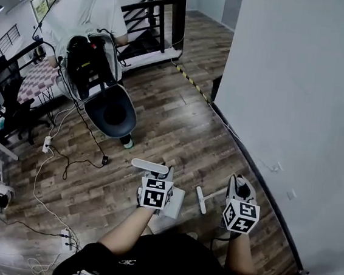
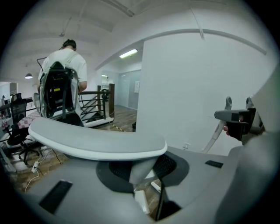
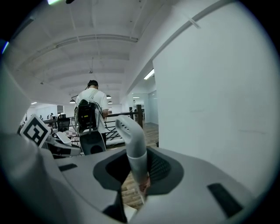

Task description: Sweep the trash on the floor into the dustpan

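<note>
My left gripper (image 1: 155, 176) is shut on a broad, flat white handle (image 1: 149, 165), which lies crosswise between the jaws (image 2: 96, 141). A white boxy body (image 1: 175, 202) hangs under it, seemingly the dustpan. My right gripper (image 1: 240, 187) is shut on a slim white-grey handle (image 3: 133, 146) that rises between its jaws and bends at the top. Its bar-shaped end (image 1: 201, 199) points toward the left gripper. Both tools are held over the wooden floor (image 1: 178, 134). I cannot make out any trash on the floor. The brush head is hidden.
A person in a white shirt (image 1: 87, 12) stands at the far left with a dark rig and a round dark seat (image 1: 110, 112). Cables and power strips (image 1: 49, 145) trail across the floor. A white wall (image 1: 296, 116) closes the right side. Railings (image 1: 155, 10) stand behind.
</note>
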Tool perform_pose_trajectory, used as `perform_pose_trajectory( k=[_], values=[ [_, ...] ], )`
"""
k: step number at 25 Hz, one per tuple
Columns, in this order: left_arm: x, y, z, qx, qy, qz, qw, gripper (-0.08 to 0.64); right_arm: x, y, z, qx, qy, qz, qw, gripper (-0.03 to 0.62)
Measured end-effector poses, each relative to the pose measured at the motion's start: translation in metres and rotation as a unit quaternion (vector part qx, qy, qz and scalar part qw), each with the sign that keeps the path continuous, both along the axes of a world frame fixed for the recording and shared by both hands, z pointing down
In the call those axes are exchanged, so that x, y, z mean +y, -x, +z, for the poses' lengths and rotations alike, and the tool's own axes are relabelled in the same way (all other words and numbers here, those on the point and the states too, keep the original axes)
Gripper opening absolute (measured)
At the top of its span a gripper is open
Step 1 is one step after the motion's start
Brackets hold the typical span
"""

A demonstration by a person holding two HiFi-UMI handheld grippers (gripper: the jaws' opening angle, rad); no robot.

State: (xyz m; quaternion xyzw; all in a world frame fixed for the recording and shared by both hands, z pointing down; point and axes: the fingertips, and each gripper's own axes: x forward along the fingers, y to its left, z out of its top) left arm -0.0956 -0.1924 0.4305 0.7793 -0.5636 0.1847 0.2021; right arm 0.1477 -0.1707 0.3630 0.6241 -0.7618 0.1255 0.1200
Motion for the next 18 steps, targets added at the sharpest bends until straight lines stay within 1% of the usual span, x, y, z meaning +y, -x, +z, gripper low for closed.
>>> perform_pose_trajectory(
  k=[3, 7, 12, 18],
  values=[
    [-0.007, -0.009, -0.033, 0.002, -0.016, 0.006, 0.9999, 0.1, 0.001, -0.002, -0.008, 0.001, -0.008, -0.003, 1.0, 0.091],
    [-0.013, -0.024, -0.063, 0.005, -0.048, 0.025, 0.9985, 0.097, 0.003, -0.007, -0.008, -0.005, -0.013, 0.002, 1.0, 0.091],
    [-0.013, -0.032, -0.082, 0.012, -0.076, 0.036, 0.9964, 0.094, 0.004, -0.012, -0.018, -0.018, -0.028, 0.005, 0.999, 0.091],
    [-0.019, -0.039, -0.088, 0.013, -0.085, 0.04, 0.9955, 0.091, 0.0, -0.012, -0.022, -0.022, -0.029, -0.002, 0.999, 0.089]
  ],
)
